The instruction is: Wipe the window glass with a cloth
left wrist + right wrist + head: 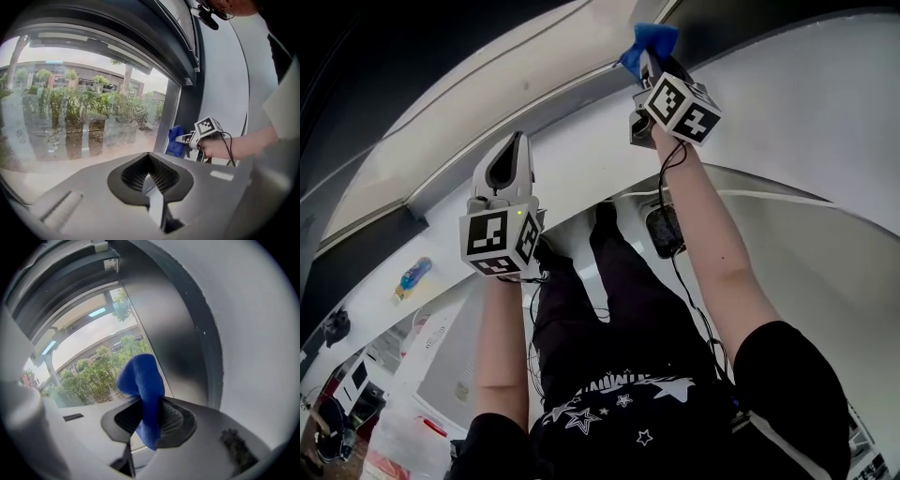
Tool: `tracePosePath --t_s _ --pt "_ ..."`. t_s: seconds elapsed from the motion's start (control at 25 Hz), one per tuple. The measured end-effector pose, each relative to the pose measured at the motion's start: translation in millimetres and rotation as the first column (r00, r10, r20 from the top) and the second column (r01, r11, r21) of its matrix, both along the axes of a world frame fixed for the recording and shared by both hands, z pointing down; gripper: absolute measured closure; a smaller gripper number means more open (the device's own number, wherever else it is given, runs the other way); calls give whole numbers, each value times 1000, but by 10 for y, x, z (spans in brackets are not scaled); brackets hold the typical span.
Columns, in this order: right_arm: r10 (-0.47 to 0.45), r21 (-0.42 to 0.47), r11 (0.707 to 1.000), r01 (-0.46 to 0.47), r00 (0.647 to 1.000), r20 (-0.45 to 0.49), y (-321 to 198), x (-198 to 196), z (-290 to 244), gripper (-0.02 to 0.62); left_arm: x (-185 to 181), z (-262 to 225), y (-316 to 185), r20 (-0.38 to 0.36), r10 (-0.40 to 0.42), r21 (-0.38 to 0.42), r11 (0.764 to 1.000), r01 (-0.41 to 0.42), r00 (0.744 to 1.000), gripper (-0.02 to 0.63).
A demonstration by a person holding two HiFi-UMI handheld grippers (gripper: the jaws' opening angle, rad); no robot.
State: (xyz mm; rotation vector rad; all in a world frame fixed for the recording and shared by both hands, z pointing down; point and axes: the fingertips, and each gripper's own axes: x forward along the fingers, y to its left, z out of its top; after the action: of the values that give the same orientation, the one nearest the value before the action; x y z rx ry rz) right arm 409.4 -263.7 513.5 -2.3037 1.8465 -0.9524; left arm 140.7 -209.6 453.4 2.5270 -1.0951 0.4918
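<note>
Close to the window glass (93,357), the blue cloth (143,390) is clamped between the right gripper's (147,420) jaws, while the left gripper (150,180) is closed, empty.

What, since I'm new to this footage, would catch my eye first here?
The bright blue cloth stands out, pinched in the right tool and held at the right edge of the window glass, beside the dark frame. The left tool is shut and empty, pointed at the glass, with green shrubs and a building beyond it.
</note>
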Motion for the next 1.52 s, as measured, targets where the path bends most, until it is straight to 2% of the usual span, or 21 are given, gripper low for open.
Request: tracePosePath --t_s 0.2,0.32,0.56,0.64,0.84,0.96,1.16,1.36,1.52 --pt "-69 -16 998 68 997 -22 71 -274 58 518 -226 117 58 6 -41 -23 999 41 999 597" --pt "-145 -35 989 144 989 -29 181 -640 151 518 -462 184 129 11 -69 -41 997 70 998 597" --pt "-377 -76 924 375 926 -7 283 -1833 337 518 -1223 303 206 12 -204 -51 978 204 979 597" --pt "-458 -86 886 455 889 -14 326 -2302 354 518 -1540 336 203 8 -252 -49 966 253 968 598" --pt "-688 -108 725 680 724 -55 372 -3569 380 518 -2444 445 357 5 -418 -56 907 417 909 597" --pt "-756 -119 654 747 650 -78 402 -4270 425 518 -2978 522 487 10 -465 -61 884 464 885 597" --pt "-827 -122 561 819 550 -114 315 -5304 526 518 -3664 637 664 27 -514 -54 856 515 857 598" --pt "-873 -96 483 870 469 -135 210 -6251 614 518 -4236 799 736 46 -567 -42 821 569 822 598" --pt "-895 -94 436 895 420 -152 192 -6846 725 518 -4576 903 757 78 -585 -29 808 588 807 597"
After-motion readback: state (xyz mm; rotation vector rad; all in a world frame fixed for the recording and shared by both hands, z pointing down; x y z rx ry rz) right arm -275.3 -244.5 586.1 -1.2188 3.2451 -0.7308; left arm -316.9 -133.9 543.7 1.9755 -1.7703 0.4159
